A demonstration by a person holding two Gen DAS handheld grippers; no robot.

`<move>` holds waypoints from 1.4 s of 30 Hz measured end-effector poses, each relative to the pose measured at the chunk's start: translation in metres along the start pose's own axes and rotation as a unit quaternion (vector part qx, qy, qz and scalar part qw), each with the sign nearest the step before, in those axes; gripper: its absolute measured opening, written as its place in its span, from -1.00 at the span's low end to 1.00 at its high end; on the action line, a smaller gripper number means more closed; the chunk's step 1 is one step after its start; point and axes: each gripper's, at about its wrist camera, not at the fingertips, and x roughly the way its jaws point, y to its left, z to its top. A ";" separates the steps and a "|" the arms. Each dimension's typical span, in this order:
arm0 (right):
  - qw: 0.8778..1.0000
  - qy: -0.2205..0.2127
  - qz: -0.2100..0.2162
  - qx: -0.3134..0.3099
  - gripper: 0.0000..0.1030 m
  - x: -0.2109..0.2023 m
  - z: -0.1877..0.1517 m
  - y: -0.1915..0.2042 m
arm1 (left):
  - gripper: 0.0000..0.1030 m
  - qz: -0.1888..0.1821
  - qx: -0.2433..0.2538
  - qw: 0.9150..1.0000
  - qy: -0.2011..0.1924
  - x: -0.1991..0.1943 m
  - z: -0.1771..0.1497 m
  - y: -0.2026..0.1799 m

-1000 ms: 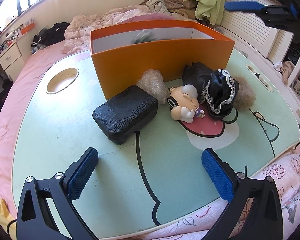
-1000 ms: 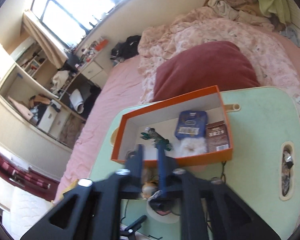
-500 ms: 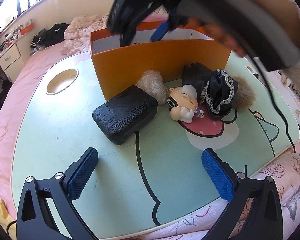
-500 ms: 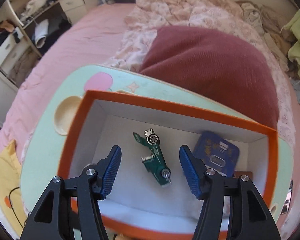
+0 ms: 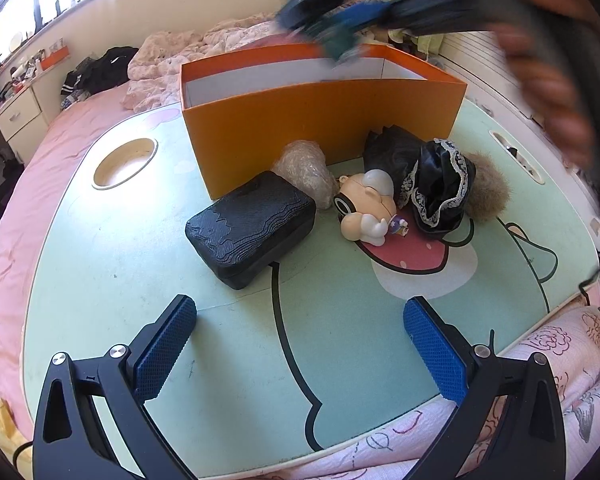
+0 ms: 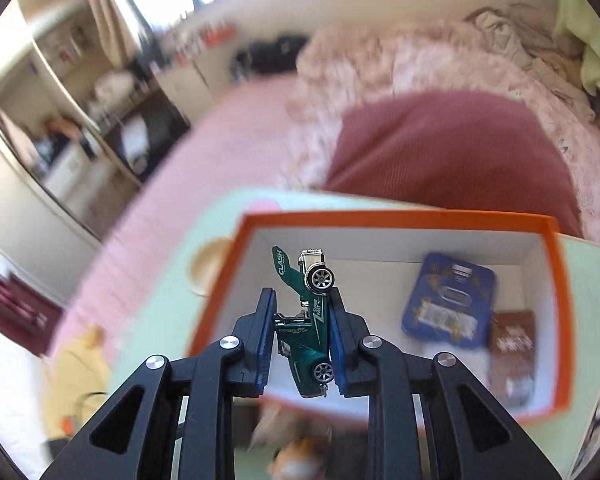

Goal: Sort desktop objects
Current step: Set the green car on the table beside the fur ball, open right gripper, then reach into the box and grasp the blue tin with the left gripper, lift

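My right gripper point(image 6: 300, 304) is shut on a green toy car point(image 6: 306, 320) and holds it above the orange box point(image 6: 556, 280); it shows blurred over the box in the left wrist view point(image 5: 340, 40). In the box lie a blue tin point(image 6: 448, 300) and a brown packet point(image 6: 512, 352). My left gripper point(image 5: 300, 344) is open and empty, low over the green lap table point(image 5: 120, 280). In front of the orange box point(image 5: 320, 128) lie a black case point(image 5: 252, 228), a doll point(image 5: 368, 208), a black lace dress point(image 5: 432, 184) and a bubble-wrap bundle point(image 5: 304, 172).
A brown fur tuft point(image 5: 488, 196) lies right of the dress. The table has a round cup hole point(image 5: 124, 164) at the left and sits on a pink bed. A maroon pillow point(image 6: 460, 148) lies behind the box.
My right gripper was open over the green car lying in the box; now it has shut on the car and lifted it. The left gripper has not moved.
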 end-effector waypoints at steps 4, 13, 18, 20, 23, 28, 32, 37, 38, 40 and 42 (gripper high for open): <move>1.000 -0.016 -0.002 0.026 -0.55 -0.058 -0.031 -0.026 | 1.00 0.002 0.000 1.000 0.001 0.001 0.000 -0.001; 0.990 0.031 -0.034 0.130 -0.54 -0.043 -0.107 -0.090 | 1.00 0.005 0.000 1.000 0.002 0.002 -0.001 -0.003; 0.991 -0.007 0.000 0.137 -0.10 -0.046 -0.105 -0.078 | 1.00 0.004 0.000 1.000 0.002 0.002 -0.001 -0.003; 0.989 -0.056 -0.011 0.139 0.32 -0.066 -0.104 -0.077 | 1.00 0.005 0.000 1.000 0.002 0.002 -0.001 -0.003; 0.989 -0.071 -0.040 0.121 0.43 -0.086 -0.110 -0.074 | 1.00 0.005 0.000 1.000 0.002 0.002 -0.001 -0.003; 0.995 -0.003 -0.059 0.075 0.43 -0.077 -0.160 -0.056 | 1.00 0.007 -0.002 1.000 0.003 0.001 -0.002 -0.002; 0.994 0.006 -0.104 0.039 0.45 -0.064 -0.178 -0.044 | 1.00 0.005 -0.002 1.000 0.006 0.001 0.002 -0.002; 0.987 0.020 -0.159 -0.004 0.65 -0.051 -0.186 -0.030 | 0.99 -0.009 -0.001 0.999 -0.046 -0.038 0.024 -0.007; 0.986 0.024 -0.164 -0.010 0.67 -0.048 -0.187 -0.029 | 0.99 -0.024 -0.001 0.998 -0.061 -0.049 0.034 -0.009; 0.985 0.030 -0.170 -0.017 0.74 -0.046 -0.188 -0.029 | 0.99 -0.061 0.003 0.994 -0.090 -0.069 0.063 -0.015; 0.985 0.028 -0.167 -0.016 0.75 -0.047 -0.186 -0.030 | 0.99 -0.080 0.014 0.993 -0.091 -0.073 0.099 -0.021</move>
